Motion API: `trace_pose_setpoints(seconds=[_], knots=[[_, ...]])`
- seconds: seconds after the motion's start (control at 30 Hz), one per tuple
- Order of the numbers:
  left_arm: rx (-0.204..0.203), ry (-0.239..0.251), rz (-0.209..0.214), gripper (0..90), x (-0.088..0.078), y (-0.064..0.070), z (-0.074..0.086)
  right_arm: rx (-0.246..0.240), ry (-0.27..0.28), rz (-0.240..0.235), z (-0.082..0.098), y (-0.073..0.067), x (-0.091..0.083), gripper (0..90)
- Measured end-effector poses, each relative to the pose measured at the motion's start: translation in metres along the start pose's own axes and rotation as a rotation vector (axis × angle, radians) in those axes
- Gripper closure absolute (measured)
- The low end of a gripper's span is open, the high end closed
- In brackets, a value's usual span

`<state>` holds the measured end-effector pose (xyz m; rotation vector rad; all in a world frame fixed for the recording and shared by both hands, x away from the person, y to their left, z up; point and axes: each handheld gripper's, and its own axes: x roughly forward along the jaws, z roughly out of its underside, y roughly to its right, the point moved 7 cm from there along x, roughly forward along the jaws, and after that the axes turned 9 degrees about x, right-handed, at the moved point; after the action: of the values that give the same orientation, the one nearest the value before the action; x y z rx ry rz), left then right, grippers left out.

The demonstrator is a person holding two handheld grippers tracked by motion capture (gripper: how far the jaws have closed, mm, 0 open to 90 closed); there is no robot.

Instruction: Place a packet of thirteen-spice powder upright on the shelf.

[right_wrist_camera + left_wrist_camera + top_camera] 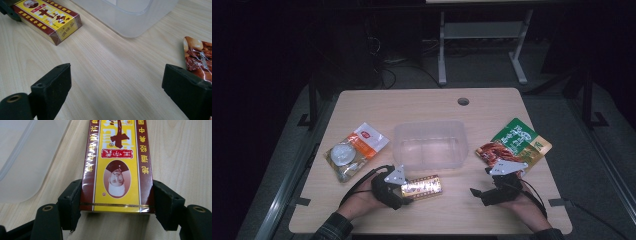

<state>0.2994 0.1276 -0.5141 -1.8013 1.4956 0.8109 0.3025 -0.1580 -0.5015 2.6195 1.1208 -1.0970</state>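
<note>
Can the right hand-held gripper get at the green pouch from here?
Probably yes: the right hand-held gripper stands open just below the green pouch, with bare table between its jaws and nothing blocking.

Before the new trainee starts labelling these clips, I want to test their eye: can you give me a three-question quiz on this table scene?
1. True or false: the left tongs have a yellow-and-maroon box between their jaws.
2. Which lies nearest the right tongs? A) white-and-orange sachet B) green-and-brown food pouch C) clear plastic tub
3. What do the right tongs hold?

Key: 1 true; 2 B; 3 nothing, jaws open over the bare wooden table.
</note>
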Motion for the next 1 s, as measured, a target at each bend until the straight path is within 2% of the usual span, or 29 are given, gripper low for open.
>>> trace_pose_setpoints(seconds=[0.13,0.33,0.43,0.53,0.8,1.0], knots=[[-0.009,0.013,0.002,31.7,-0.001,0.001,-0.001,0.0,-0.001,-0.001,0.0,0.0,0.0,8.4],[0.022,0.02,0.003,31.9,-0.006,0.001,-0.003,-0.001,0.003,0.0,0.0,0.001,-0.001,8.4],[0.016,0.048,0.003,32.0,-0.011,0.001,-0.005,-0.001,0.003,0.0,0.0,0.001,-0.001,8.4],[-0.013,0.096,0.0,32.1,-0.015,0.002,-0.009,-0.003,0.004,0.0,0.0,0.001,-0.001,8.3],[-0.011,0.131,0.01,32.0,-0.03,0.001,-0.013,0.001,0.004,-0.003,0.0,0.001,-0.001,8.3],[-0.029,0.151,0.017,32.0,-0.04,-0.002,-0.019,0.005,0.007,-0.004,-0.001,0.001,-0.002,8.3]])
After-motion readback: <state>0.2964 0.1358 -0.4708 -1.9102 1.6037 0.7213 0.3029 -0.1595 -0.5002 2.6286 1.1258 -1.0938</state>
